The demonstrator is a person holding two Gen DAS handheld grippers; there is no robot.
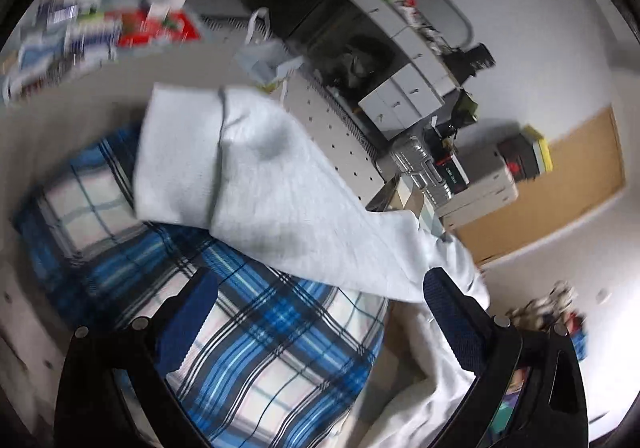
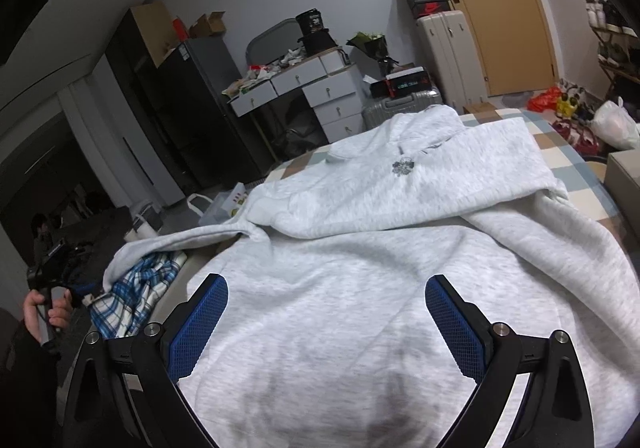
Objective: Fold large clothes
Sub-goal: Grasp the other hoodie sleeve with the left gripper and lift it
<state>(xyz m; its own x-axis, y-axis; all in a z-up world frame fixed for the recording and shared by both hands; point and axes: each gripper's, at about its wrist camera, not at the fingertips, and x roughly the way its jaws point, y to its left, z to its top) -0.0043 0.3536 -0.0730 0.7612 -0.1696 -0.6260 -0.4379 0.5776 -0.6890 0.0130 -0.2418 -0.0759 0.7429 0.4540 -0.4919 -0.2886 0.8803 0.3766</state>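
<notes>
Fingers splayed over grey hoodie — chest emblem unreadable.

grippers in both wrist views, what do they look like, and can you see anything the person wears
Both the left gripper and the right gripper have black angular frames with round silver bolts. Their fingers carry blue pads with a fine mesh texture. No cables show. In the right wrist view, the person's left hand emerges from a dark sleeve.

Matt grey fleece hoodie; woven plaid cloth; glossy hard-shell suitcase
</notes>
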